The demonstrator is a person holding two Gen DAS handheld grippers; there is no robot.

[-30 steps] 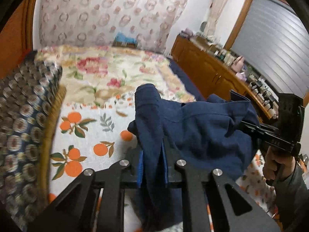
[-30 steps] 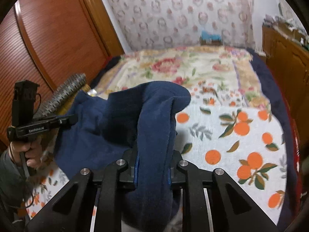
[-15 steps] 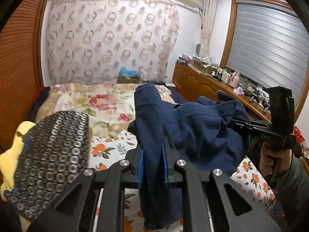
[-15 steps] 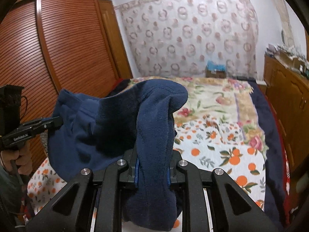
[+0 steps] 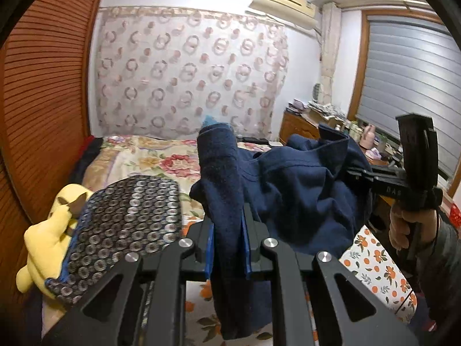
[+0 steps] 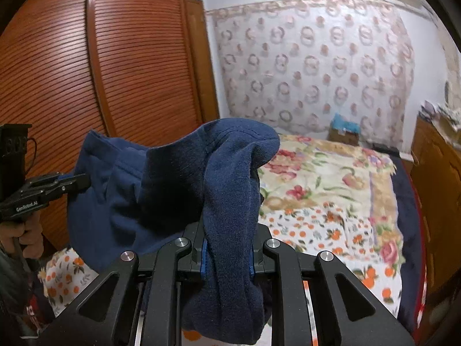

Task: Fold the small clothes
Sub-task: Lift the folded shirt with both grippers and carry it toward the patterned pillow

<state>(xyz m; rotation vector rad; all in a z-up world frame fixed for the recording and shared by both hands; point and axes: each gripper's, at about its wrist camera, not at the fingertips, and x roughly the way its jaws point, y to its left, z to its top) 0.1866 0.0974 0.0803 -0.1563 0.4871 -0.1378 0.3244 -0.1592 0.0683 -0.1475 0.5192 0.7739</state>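
Observation:
A small navy blue garment hangs in the air between my two grippers, well above the bed. My left gripper is shut on one bunched edge of it. My right gripper is shut on the other edge, where the navy garment drapes over the fingers. The right gripper also shows in the left wrist view, and the left gripper in the right wrist view. The cloth sags between them and hides the fingertips.
The bed has a floral and orange-print cover. A dark patterned cushion and a yellow plush toy lie at the left. A slatted wooden wardrobe stands left, a cluttered wooden dresser right.
Both grippers have risen with the garment; the views tilted up from the bedcover to the curtain and walls. Both grips stay shut.

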